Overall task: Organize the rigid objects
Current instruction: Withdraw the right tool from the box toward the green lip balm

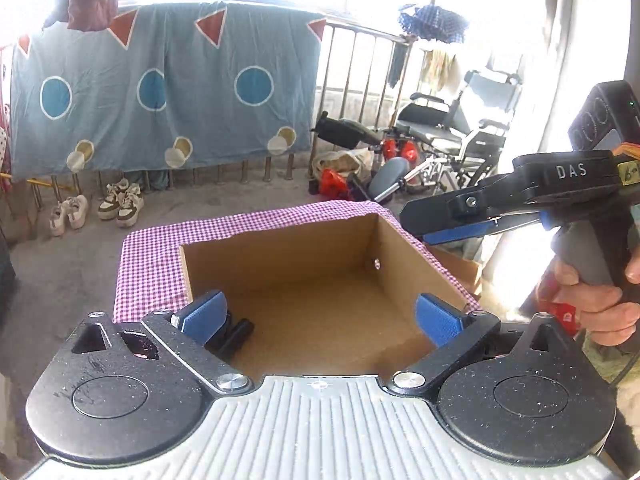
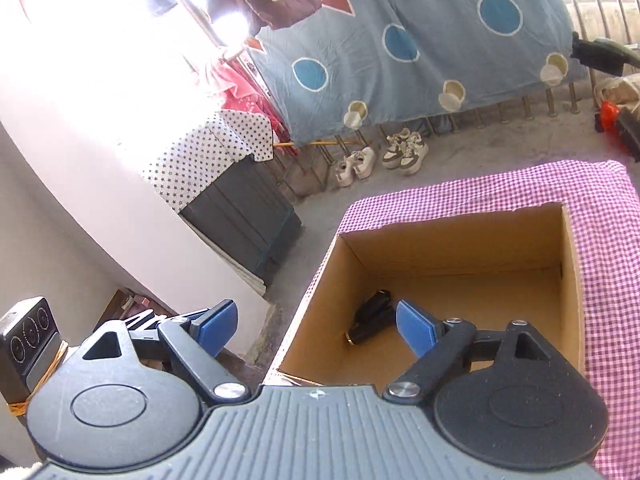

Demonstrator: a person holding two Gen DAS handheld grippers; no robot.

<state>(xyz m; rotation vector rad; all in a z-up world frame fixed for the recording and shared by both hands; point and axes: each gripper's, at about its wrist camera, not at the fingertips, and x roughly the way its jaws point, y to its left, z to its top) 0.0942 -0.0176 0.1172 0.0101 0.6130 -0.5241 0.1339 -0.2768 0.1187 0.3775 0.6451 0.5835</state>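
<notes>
Black rigid object lies on the floor of the open cardboard box, in its near left corner against the left wall; rest of the box floor bare. Box sits on a table under a pink checked cloth, cloth showing along the box's far and right sides. Left gripper hangs over the box's near edge, jaws spread wide, nothing between them. Right gripper likewise released and empty, its left finger outside the box's left wall, right finger over the object. Beyond the table: bare concrete floor, sneakers, blue patterned sheet on a railing, wheelchair.
</notes>
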